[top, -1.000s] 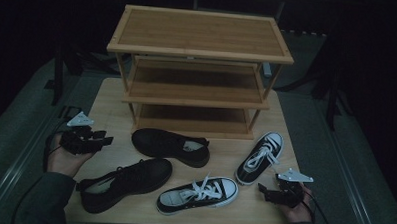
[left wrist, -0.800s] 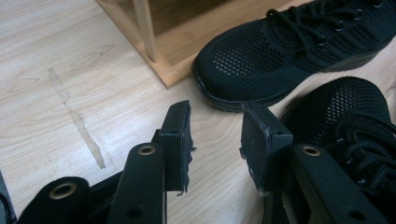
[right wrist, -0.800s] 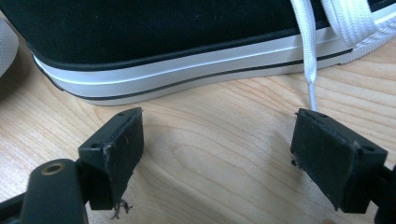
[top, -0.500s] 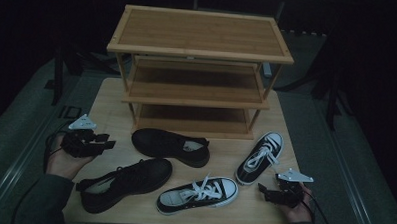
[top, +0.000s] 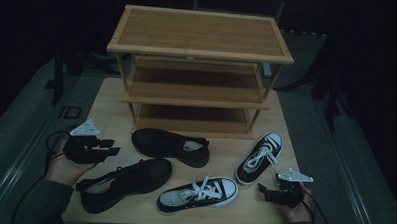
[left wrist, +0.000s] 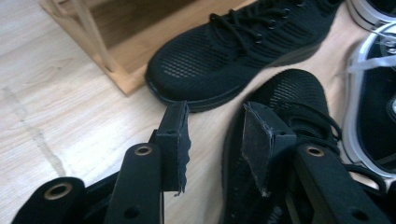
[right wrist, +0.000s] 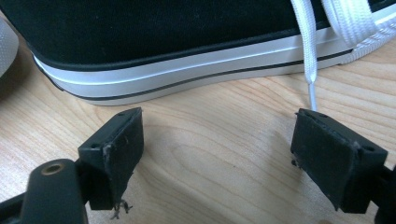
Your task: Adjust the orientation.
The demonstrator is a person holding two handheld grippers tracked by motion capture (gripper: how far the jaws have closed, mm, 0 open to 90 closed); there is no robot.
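Your left claw (top: 110, 150) hovers at the left of the bench (top: 107, 101) with its jaws narrowly apart and nothing between them. In the left gripper view it points at the toe of the near black mesh shoe (left wrist: 285, 112), with the far black mesh shoe (left wrist: 233, 51) lying just beyond, in front of the rack. Your right claw (right wrist: 219, 140) sits low at the bench's front right corner, jaws wide and empty, facing the white rubber sidewall of a black canvas sneaker (right wrist: 154, 32); a loose white lace (right wrist: 307, 51) dangles beside the right jaw.

The mesh shoes look light and soft, so the knit upper will likely fold if you pinch it. Take one at the heel collar or over the sole edge, where it is stiffer. The sneakers probably weigh a little more; their rubber band is firm but smooth, so I would grip across the heel and keep clear of the laces.

The wooden shoe rack (top: 199, 47) stands at the back of the bench, and all three shelves are bare.
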